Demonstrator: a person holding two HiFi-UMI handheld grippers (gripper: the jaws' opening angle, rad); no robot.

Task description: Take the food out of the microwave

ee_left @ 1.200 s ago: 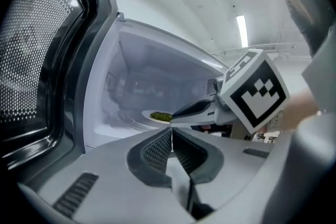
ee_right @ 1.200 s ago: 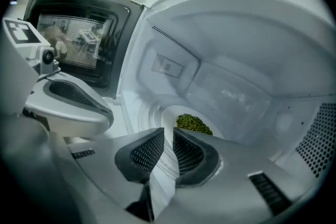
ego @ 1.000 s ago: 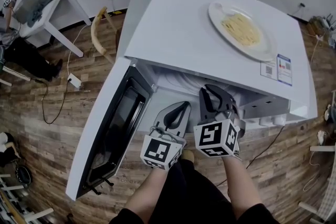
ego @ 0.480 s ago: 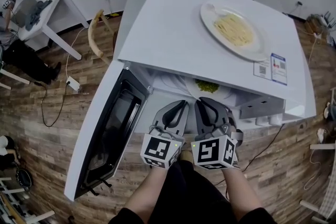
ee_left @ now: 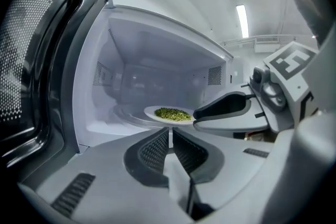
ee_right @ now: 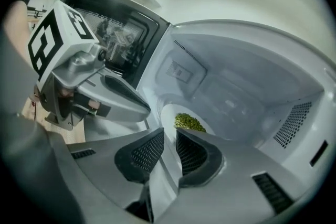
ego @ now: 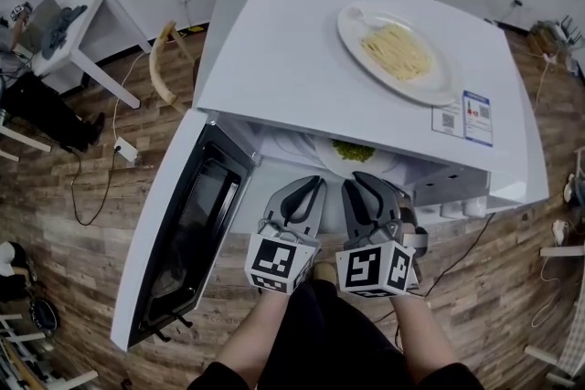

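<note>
Coming into sight under the microwave's front edge in the head view, the green food (ego: 352, 151) now shows where a second ago only the right gripper filled the opening. It lies heaped on a white plate (ee_left: 151, 112). The plate is still inside the cavity (ee_left: 152, 68), near its mouth but not yet out of it.

The right gripper (ee_right: 170, 132) has drawn back a little toward the person, and the plate appears to have come with it. Its fingers stand narrow, pinched on the plate's near rim, with the food just beyond their tips. The left gripper (ee_left: 170, 131) has hardly shifted. Its fingers are pressed together on nothing, and it sits just beside the right one in front of the opening.

I read this as the pull-out under way: the plate has been dragged forward, and what remains is to bring it over the sill and carry it clear. A pinch on one edge leaves the far side unsupported, so the plate could tip and spill once it leaves the cavity. The idle left gripper is well placed to steady it.

The door (ego: 183, 233) hangs wide open to the left, out of the way. On top of the microwave (ego: 302, 59) rests a second plate (ego: 444, 90) carrying pale noodles (ego: 395, 52), well apart from the grippers. That suggests this green dish is the last one left inside, though I cannot be certain.
</note>
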